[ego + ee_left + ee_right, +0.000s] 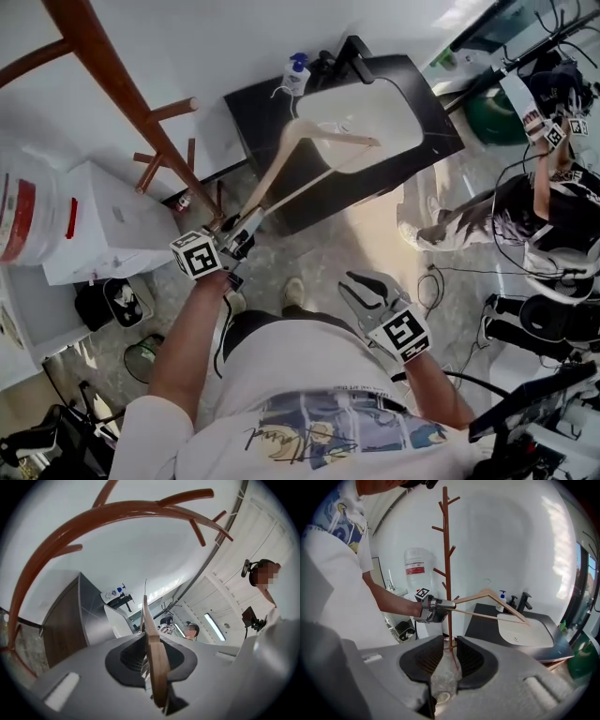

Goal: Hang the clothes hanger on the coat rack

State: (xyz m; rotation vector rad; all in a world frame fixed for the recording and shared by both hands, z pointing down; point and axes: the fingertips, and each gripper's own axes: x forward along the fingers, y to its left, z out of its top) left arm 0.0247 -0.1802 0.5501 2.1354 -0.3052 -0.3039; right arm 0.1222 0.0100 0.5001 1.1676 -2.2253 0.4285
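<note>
Right gripper (pixel 450 641): low by the waist, pointed down at the floor. Narrow gap between the jaws, nothing in it. Likely parked there to leave room for the other hand.
Left gripper (pixel 242 230): clenched on 1 end of the hanger, wood edge-on between the pads. End grip probably chosen to leave the top free for the rack.
Hanger (pixel 272 169): in the air, not on the rack. Reaches away from the left gripper over the dark counter, far end seen against the sink.
Hook (pixel 488 581): thin wire at the hanger's peak, pointing up, touching nothing. Orientation suits dropping over a peg.
Coat rack (pixel 103 66): brown trunk just beside the left gripper, with several upward-slanting pegs. Nearest peg (pixel 173 110) bare, between trunk and hanger.
Sink (pixel 384 108): white basin in a black counter, beyond the hanger. Soap bottle (pixel 297 75) at its back corner. Not part of the job.
Stage: judged as the carry; hanging not yet done.
Next: probably a swing of the hook toward a peg.
Risk: droop or twist from a long lever on an end grip.
</note>
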